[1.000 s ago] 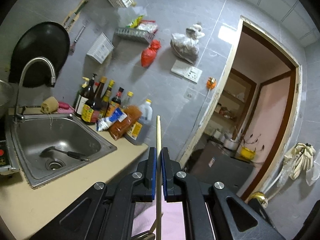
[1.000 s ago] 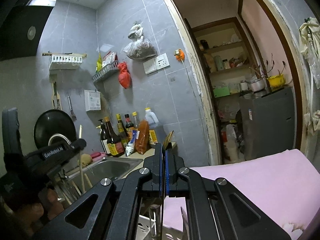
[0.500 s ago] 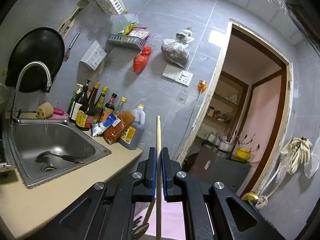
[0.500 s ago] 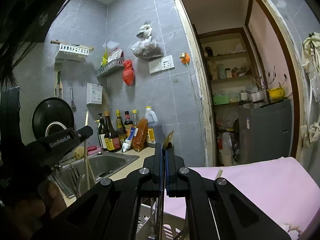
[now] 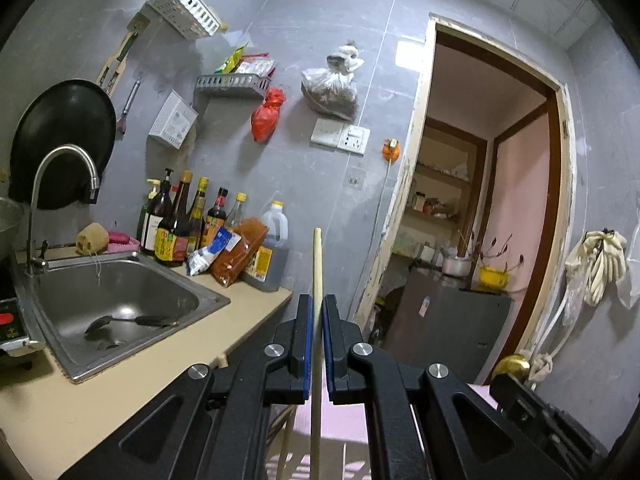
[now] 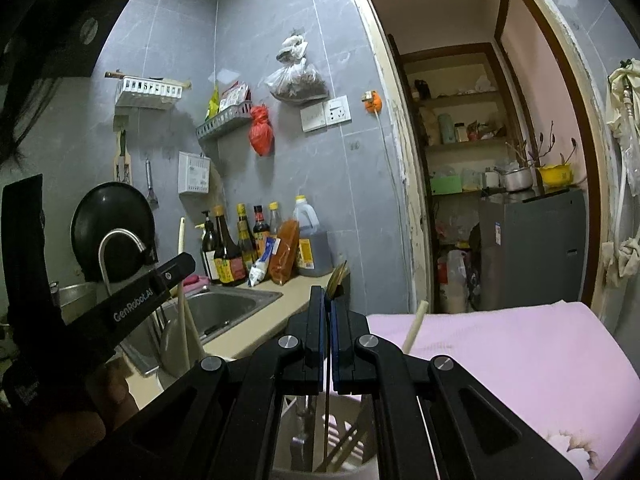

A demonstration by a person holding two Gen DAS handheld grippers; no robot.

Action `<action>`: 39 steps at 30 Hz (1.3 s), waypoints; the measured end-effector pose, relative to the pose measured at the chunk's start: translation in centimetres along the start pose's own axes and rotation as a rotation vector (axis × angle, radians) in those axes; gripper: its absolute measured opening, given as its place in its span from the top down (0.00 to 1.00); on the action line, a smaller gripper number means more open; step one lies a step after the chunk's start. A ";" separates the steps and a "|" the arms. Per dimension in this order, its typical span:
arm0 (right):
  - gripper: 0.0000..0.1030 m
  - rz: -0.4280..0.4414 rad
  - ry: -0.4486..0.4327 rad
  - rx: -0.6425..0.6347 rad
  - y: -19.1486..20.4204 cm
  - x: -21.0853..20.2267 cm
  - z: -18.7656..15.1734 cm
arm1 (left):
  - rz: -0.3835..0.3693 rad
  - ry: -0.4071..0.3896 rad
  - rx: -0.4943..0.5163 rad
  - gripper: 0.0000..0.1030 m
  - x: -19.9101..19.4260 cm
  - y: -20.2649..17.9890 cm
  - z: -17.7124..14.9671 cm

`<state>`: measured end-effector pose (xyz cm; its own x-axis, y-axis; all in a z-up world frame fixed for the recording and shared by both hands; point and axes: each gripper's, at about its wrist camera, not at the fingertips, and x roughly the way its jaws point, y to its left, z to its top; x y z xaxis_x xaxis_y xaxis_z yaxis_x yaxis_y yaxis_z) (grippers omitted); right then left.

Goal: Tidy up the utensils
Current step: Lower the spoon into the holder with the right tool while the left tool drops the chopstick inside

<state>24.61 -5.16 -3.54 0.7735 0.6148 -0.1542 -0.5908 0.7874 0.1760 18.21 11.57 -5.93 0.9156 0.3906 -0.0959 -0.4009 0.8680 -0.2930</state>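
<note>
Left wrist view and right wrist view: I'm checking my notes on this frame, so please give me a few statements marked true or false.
1. The left gripper is shut on a pale wooden stick. True.
2. The sink is empty. False: a dark ladle lies in it.
3. The right gripper stands wide open. False: it is shut on a thin utensil.
4. A black pan hangs on the wall behind the faucet. True.
5. The cloth is green. False: it is pink.

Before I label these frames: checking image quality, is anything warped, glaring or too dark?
Left wrist view: fisheye bends the door frame, and a bright glare patch sits on the wall tile beside it. Right wrist view: the same bending; the left gripper and the hand holding it are nearly black.
</note>
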 end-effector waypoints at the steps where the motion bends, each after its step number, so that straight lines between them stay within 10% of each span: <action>1: 0.97 0.001 0.006 0.000 0.0 0.0 0.0 | 0.003 0.006 0.002 0.95 -0.1 0.0 -0.1; 39: 0.67 -0.100 0.111 0.042 -0.1 -4.8 1.1 | -0.088 0.205 0.125 0.77 -2.8 -0.1 1.9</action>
<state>21.17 -8.23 -1.75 0.7965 0.5365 -0.2787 -0.5003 0.8438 0.1944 15.65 11.00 -3.82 0.9291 0.2529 -0.2699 -0.3089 0.9319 -0.1903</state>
